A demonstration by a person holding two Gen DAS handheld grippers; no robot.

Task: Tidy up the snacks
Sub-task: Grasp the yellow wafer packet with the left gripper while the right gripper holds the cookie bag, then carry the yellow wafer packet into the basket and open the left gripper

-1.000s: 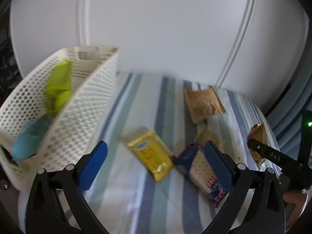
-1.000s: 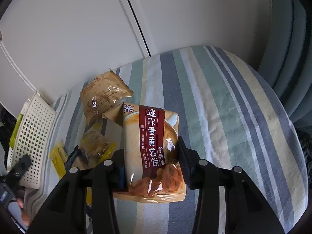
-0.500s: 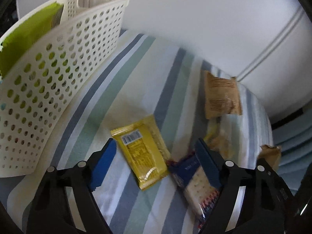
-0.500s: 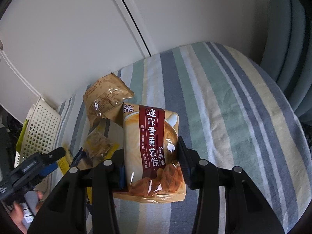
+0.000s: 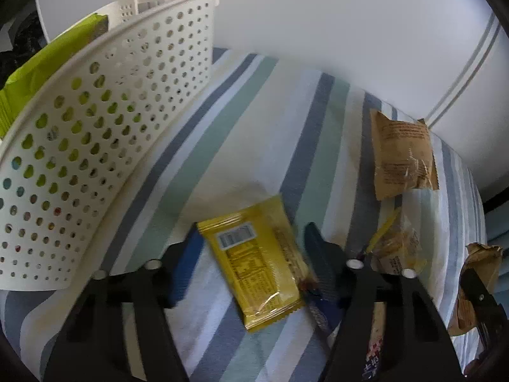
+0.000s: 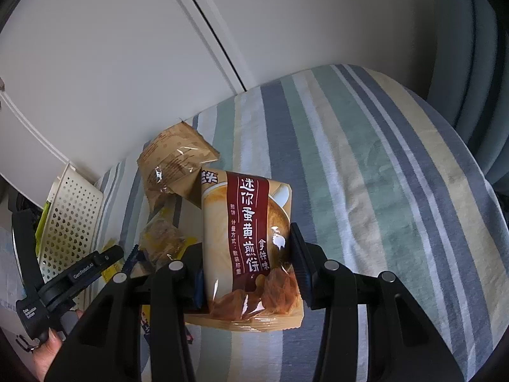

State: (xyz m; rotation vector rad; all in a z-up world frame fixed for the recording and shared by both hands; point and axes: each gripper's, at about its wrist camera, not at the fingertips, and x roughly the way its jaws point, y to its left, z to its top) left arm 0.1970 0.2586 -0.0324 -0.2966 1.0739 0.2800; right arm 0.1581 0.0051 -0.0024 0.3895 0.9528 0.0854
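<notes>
We see a glossy yellow foil wrapper, a shiny film-wrapped cracker bag, a matt perforated plastic basket at ten o'clock, and soft woven striped cloth.

Your striped cloth under a perforated basket, yellow packet, tan packet and clear-wrapped snack.

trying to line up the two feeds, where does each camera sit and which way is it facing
Left wrist: on the left gripper, looking down at the yellow packet between its open fingers, white basket at left; only the gripper shows.
Right wrist: on the right gripper, facing the wall, shut on the brown biscuit bag; a hand holds the left gripper at lower left.
Shared: basket, tan packet, striped cloth.
</notes>
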